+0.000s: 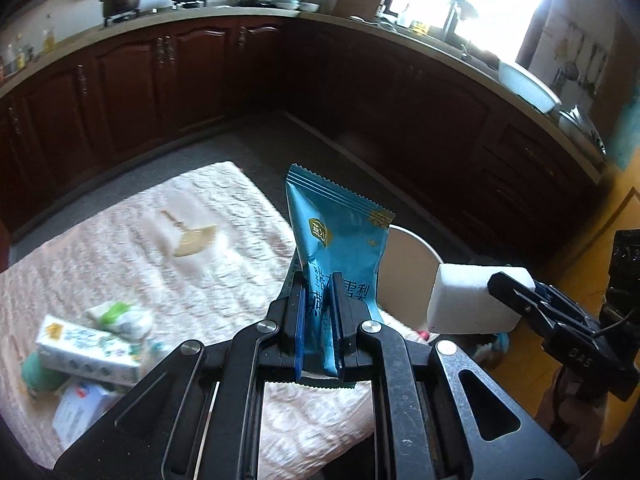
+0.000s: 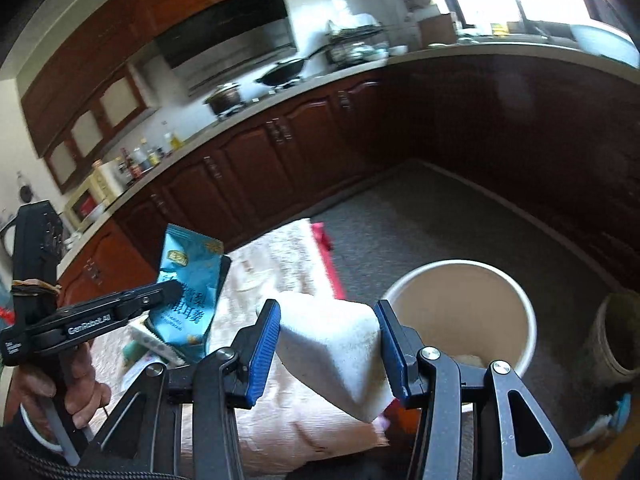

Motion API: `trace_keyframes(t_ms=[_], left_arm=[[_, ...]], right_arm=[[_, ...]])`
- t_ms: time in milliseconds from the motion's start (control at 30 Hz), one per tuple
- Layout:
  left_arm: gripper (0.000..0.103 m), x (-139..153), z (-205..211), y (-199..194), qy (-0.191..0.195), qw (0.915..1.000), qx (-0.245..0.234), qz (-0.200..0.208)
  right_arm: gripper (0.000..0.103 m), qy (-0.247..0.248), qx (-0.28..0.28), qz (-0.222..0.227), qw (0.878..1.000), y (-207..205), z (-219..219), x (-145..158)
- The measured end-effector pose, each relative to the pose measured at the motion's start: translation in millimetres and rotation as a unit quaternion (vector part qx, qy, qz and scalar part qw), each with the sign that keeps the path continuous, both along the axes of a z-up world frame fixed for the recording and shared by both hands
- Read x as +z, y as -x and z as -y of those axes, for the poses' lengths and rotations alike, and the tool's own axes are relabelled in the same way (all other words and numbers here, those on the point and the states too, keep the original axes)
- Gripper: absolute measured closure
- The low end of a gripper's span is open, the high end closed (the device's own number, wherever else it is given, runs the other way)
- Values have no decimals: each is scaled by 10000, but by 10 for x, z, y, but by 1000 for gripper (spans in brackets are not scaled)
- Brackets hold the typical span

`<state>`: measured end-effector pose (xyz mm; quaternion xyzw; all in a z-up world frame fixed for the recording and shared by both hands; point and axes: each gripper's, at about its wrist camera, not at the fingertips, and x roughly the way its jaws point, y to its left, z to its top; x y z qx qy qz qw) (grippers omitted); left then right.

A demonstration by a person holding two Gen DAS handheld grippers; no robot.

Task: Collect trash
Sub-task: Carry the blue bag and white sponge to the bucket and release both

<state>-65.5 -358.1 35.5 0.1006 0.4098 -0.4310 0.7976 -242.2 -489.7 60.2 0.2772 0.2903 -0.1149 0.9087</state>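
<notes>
**Trash in both grippers, bin just ahead**

Trash is held on both sides at this moment. The left gripper (image 1: 319,316) is clamped tight on a blue snack wrapper (image 1: 340,240), whose serrated top edge stands up above the jaws while its lower end hangs down between them. The right gripper (image 2: 328,354) squeezes a white foam block (image 2: 334,350) between its blue pads (image 2: 264,352); the block sits tilted, one corner pointing down toward the camera.

From the right wrist view, a round white bin (image 2: 520,300) stands on the grey floor just beyond the block, its mouth open upward and something pale lying at the bottom. A second, worn-looking container (image 2: 616,336) stands near it to the right. In the left wrist view the bin's rim (image 1: 416,248) shows just behind the wrapper.

More litter lies on the pink quilted cloth (image 1: 132,248) to the left: a white and green carton (image 1: 88,350), a crumpled green and white packet (image 1: 120,318) touching it, a flat box (image 1: 80,412) beside them, and a tan scrap (image 1: 196,240) well apart, farther up the cloth.

A hand (image 2: 60,384) grips the left tool's handle. Dark wooden cabinets (image 1: 132,80) and a counter with pots run along the far walls.
</notes>
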Motion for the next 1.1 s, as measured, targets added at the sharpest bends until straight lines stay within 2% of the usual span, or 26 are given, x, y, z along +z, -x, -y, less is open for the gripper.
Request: trace_keyframes(t_ms=[167, 467, 1100], left_arm=[[95, -107, 324, 50, -36, 9998, -147, -118], [95, -263, 815, 58, 8, 9991, -270, -324], [95, -692, 1312, -24, -166, 9978, -313, -561]], right_arm=[[57, -98, -330, -192, 9992, 112, 251, -139], [57, 11, -807, -649, 9946, 215, 551, -376], [56, 32, -1043, -1159, 9878, 45, 728, -673]])
